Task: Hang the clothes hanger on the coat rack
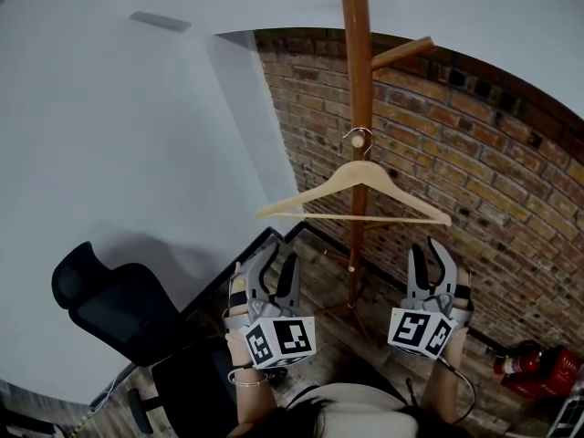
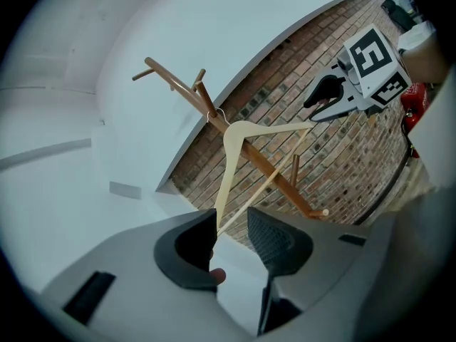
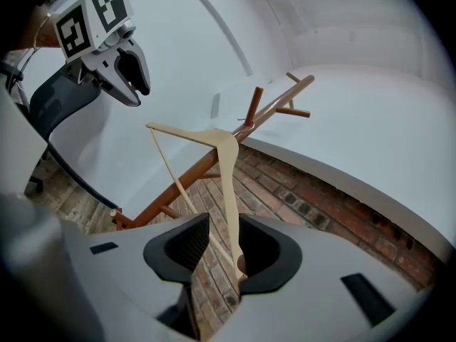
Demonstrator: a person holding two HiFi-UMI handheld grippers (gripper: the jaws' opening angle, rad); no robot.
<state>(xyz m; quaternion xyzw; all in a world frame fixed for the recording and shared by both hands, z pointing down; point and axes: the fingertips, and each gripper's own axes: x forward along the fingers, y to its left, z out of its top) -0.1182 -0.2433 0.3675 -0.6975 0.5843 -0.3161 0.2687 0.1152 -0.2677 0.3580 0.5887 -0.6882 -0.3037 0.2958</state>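
A pale wooden clothes hanger point(image 1: 356, 190) hangs level by its metal hook point(image 1: 359, 138) on the brown wooden coat rack point(image 1: 358, 71), in front of the pole. My left gripper point(image 1: 274, 265) is below the hanger's left end, open and holding nothing. My right gripper point(image 1: 436, 255) is just below the hanger's right end, jaws wide open. In the left gripper view the hanger point(image 2: 239, 137) lines up with the gap of the left gripper point(image 2: 231, 223), without pad contact. In the right gripper view the hanger point(image 3: 224, 155) runs down between the spread jaws of the right gripper point(image 3: 222, 226), unpressed.
A brick wall point(image 1: 493, 153) stands behind the rack, and a white wall point(image 1: 137, 135) is to the left. A black office chair point(image 1: 119, 308) is at lower left. A red fire extinguisher point(image 1: 525, 363) lies on the floor at lower right. An upper peg point(image 1: 401, 53) sticks out rightward.
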